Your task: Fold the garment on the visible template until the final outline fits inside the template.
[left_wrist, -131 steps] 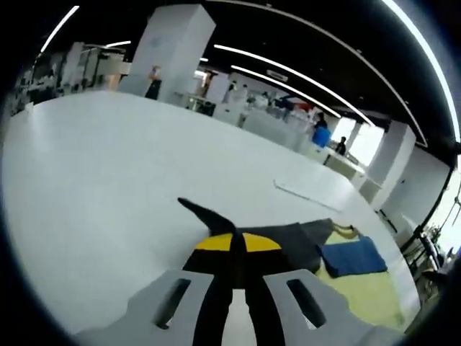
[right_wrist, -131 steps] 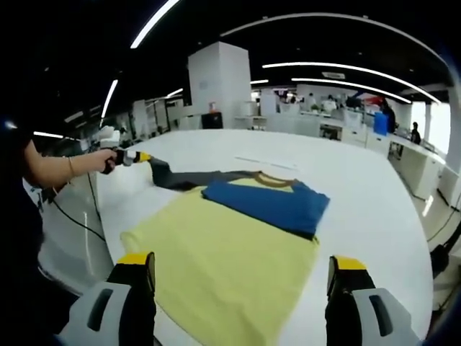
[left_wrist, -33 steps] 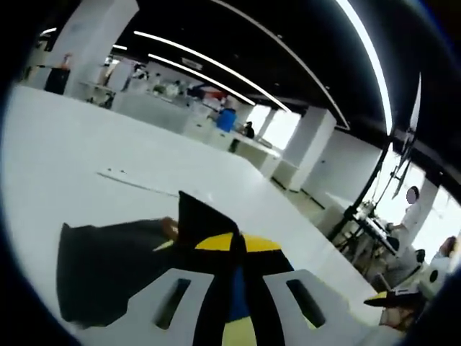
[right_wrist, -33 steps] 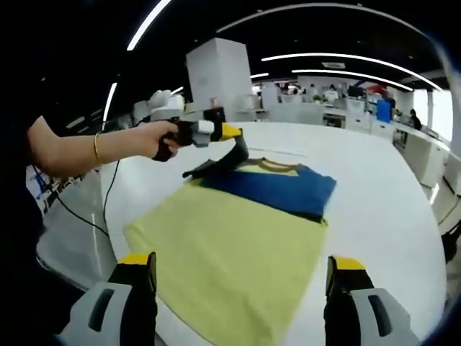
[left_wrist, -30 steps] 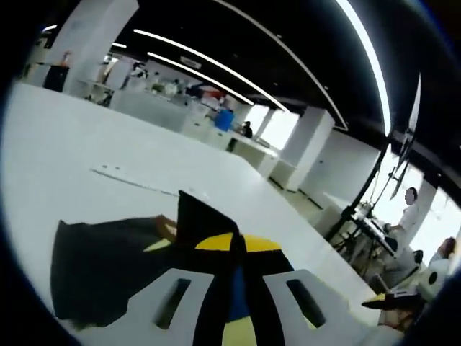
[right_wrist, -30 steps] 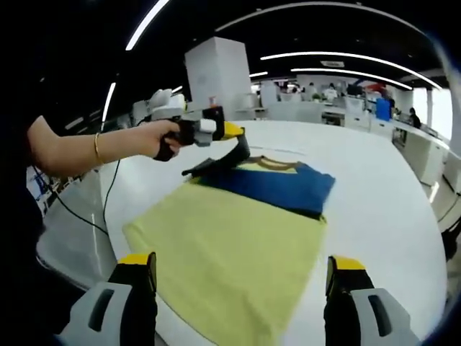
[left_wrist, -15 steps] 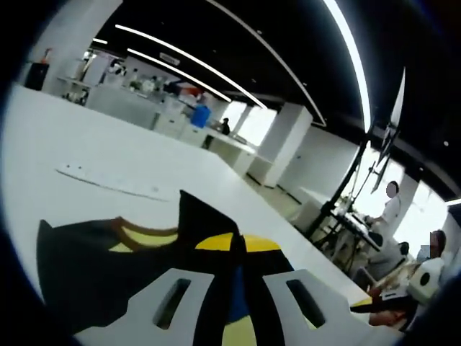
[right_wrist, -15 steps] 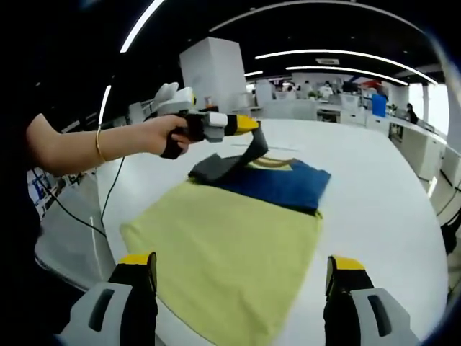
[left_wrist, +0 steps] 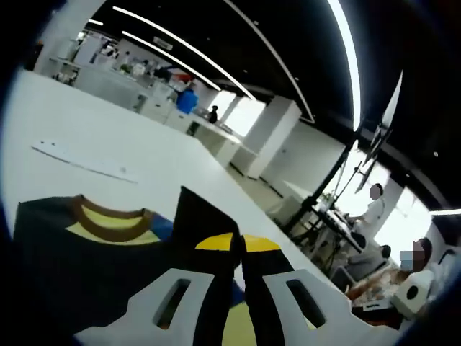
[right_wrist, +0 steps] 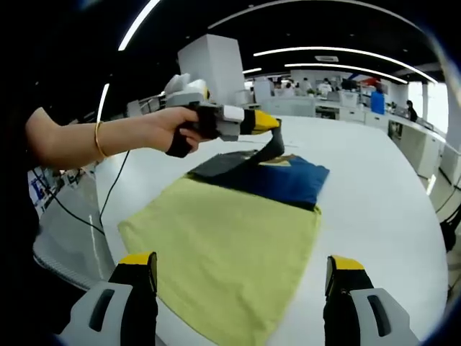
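A yellow T-shirt (right_wrist: 223, 238) lies flat on the white table (right_wrist: 382, 209) in the right gripper view. Its blue sleeve (right_wrist: 299, 180) is folded in over the chest at the far end. The dark grey sleeve (right_wrist: 230, 167) is lifted from the far left, and my left gripper (right_wrist: 277, 126), held by a hand (right_wrist: 176, 130), is shut on its tip above the blue part. In the left gripper view the shut left gripper (left_wrist: 235, 244) pinches that dark cloth (left_wrist: 196, 216), with the brown collar (left_wrist: 108, 215) beyond. My right gripper (right_wrist: 240, 261) stands open above the shirt's near hem.
A thin pale strip (left_wrist: 79, 160) lies on the table beyond the collar. The table's left edge (right_wrist: 108, 216) is close to the shirt, with a cable (right_wrist: 68, 209) hanging off it. White tabletop stretches to the right of the shirt. Desks and people are far behind.
The left gripper has carried the dark sleeve from the shirt's left side up and rightward over the collar and blue sleeve. The right gripper has stayed open in place.
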A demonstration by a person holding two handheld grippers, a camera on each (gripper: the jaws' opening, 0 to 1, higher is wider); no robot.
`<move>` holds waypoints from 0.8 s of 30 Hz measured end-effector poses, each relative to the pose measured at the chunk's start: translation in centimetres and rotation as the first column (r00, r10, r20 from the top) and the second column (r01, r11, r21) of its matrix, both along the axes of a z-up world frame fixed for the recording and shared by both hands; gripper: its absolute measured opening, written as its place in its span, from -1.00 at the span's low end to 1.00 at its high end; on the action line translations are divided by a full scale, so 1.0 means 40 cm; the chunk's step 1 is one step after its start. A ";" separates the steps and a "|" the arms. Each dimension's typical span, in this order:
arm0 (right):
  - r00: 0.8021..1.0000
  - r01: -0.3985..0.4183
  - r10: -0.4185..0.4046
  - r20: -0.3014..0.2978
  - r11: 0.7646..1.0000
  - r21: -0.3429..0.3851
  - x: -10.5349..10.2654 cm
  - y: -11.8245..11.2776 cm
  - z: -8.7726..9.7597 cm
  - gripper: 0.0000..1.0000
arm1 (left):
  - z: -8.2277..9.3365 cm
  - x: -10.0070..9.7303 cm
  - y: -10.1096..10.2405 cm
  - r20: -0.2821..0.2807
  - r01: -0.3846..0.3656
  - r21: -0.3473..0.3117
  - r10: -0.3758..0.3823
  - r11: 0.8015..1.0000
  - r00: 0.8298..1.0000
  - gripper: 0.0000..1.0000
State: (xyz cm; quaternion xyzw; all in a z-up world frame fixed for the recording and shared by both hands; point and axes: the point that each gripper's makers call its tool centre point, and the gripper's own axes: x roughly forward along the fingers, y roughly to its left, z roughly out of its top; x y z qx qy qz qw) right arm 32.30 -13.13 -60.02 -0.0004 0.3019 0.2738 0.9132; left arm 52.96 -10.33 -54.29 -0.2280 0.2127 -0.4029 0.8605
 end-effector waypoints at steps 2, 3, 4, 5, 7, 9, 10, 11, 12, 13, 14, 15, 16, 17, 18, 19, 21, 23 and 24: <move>1.000 0.002 -0.002 -0.001 1.000 -0.002 -0.001 -0.001 -0.001 0.92 | -0.012 -0.011 -0.014 0.003 0.022 0.030 -0.023 0.999 1.000 -0.99; 1.000 0.003 -0.003 -0.002 1.000 -0.003 -0.002 -0.001 -0.002 0.92 | -0.013 -0.012 -0.017 0.003 0.026 0.033 -0.026 0.999 1.000 -0.99; 1.000 0.003 -0.003 -0.003 1.000 -0.001 -0.003 -0.001 -0.004 0.93 | -0.020 -0.017 -0.026 -0.010 0.032 0.030 -0.032 0.999 0.999 -0.99; 1.000 0.004 -0.004 -0.003 1.000 0.002 -0.003 0.000 -0.005 0.93 | -0.022 -0.019 -0.028 -0.015 0.034 0.028 -0.033 0.999 0.999 -0.99; 1.000 0.006 -0.006 -0.004 1.000 0.004 -0.003 -0.001 -0.008 0.93 | -0.031 -0.020 -0.036 -0.031 0.033 0.016 -0.032 0.999 0.999 -0.99; 1.000 0.009 -0.009 -0.004 1.000 0.008 -0.002 -0.001 -0.009 0.93 | -0.037 -0.018 -0.049 -0.077 0.027 -0.022 -0.028 0.999 0.997 -0.99; 1.000 0.011 -0.011 -0.003 1.000 0.009 -0.001 -0.001 -0.008 0.93 | -0.046 -0.012 -0.051 -0.098 0.017 -0.028 -0.019 0.999 0.995 -0.99; 1.000 0.013 -0.013 -0.002 1.000 0.010 -0.001 -0.001 -0.008 0.93 | -0.054 -0.008 -0.052 -0.110 0.010 -0.024 -0.012 1.000 0.994 -0.99; 1.000 0.013 -0.013 -0.002 1.000 0.011 0.000 -0.001 -0.008 0.93 | -0.061 -0.005 -0.054 -0.115 0.008 -0.019 -0.010 1.000 0.993 -0.99; 1.000 0.013 -0.013 -0.001 1.000 0.010 0.000 -0.001 -0.008 0.93 | -0.073 -0.002 -0.058 -0.122 0.007 -0.013 -0.009 1.000 0.992 -0.99; 1.000 0.014 -0.014 0.001 1.000 0.011 0.001 -0.001 -0.007 0.93 | -0.081 -0.003 -0.061 -0.129 0.008 -0.004 -0.009 1.000 0.992 -0.99; 1.000 0.014 -0.014 0.001 1.000 0.012 0.001 -0.001 -0.007 0.93 | -0.094 -0.004 -0.063 -0.136 0.007 0.011 -0.006 1.000 0.991 -0.99; 1.000 0.016 -0.016 -0.001 1.000 0.013 0.001 -0.002 -0.008 0.93 | -0.103 -0.004 -0.064 -0.138 0.003 0.021 0.000 1.000 0.990 -0.99; 1.000 0.018 -0.018 0.001 1.000 0.013 0.002 -0.003 -0.008 0.93 | -0.112 -0.005 -0.068 -0.141 0.002 0.026 0.002 1.000 0.990 -0.99; 1.000 0.021 -0.021 0.003 1.000 0.013 0.003 -0.004 -0.007 0.93 | -0.117 -0.008 -0.074 -0.140 0.011 0.028 -0.007 1.000 0.990 -0.99; 1.000 0.023 -0.023 0.003 1.000 0.014 0.004 -0.005 -0.007 0.93 | -0.122 -0.015 -0.082 -0.140 0.025 0.031 -0.020 0.999 0.990 -0.99; 1.000 0.027 -0.028 0.008 0.999 0.019 0.008 -0.006 -0.004 0.93 | -0.134 -0.029 -0.095 -0.145 0.041 0.040 -0.035 0.998 0.989 -0.99; 1.000 0.028 -0.029 0.010 0.999 0.023 0.010 -0.007 -0.003 0.93 | -0.143 -0.040 -0.106 -0.146 0.056 0.046 -0.049 0.997 0.988 -0.98; 1.000 0.028 -0.028 0.011 0.999 0.022 0.011 -0.007 -0.002 0.93 | -0.148 -0.044 -0.110 -0.144 0.064 0.053 -0.056 0.997 0.988 -0.98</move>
